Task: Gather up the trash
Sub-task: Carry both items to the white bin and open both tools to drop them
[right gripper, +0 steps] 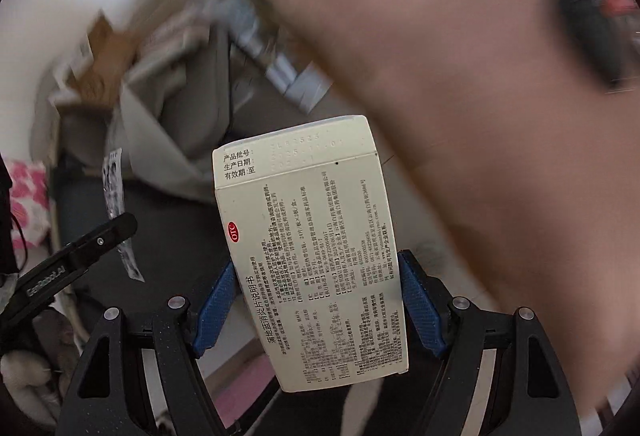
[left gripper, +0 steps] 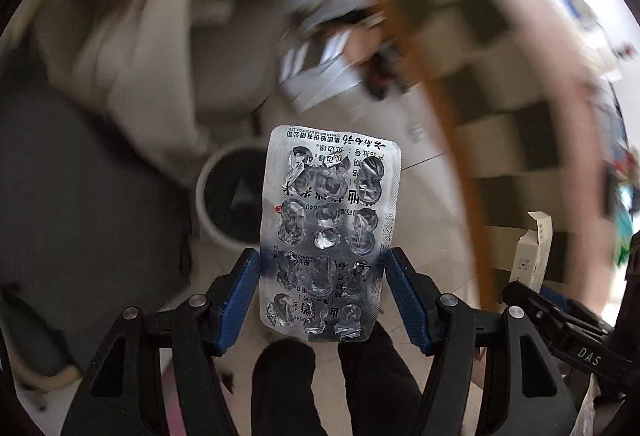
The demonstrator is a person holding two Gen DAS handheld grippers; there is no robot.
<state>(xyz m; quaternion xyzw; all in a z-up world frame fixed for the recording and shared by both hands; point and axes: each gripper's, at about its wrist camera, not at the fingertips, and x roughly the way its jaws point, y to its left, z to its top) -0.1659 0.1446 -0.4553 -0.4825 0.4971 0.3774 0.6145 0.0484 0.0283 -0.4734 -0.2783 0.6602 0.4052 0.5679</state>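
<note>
My left gripper [left gripper: 322, 260] is shut on an empty silver pill blister pack [left gripper: 328, 232], held upright between the blue pads. Below and behind it stands a white round trash bin [left gripper: 228, 191] with a dark liner, on the floor. My right gripper [right gripper: 316, 272] is shut on a cream medicine box [right gripper: 312, 252] printed with black text and a red OTC mark. The box also shows at the right edge of the left wrist view [left gripper: 534, 256]. The blister pack shows at the left of the right wrist view [right gripper: 116, 195].
The background is motion-blurred. A table with a checkered cloth and wooden edge [left gripper: 460, 155] rises on the right. Pale fabric and a dark seat [left gripper: 80, 195] lie at left. Papers and boxes [left gripper: 320, 75] lie on the tiled floor beyond.
</note>
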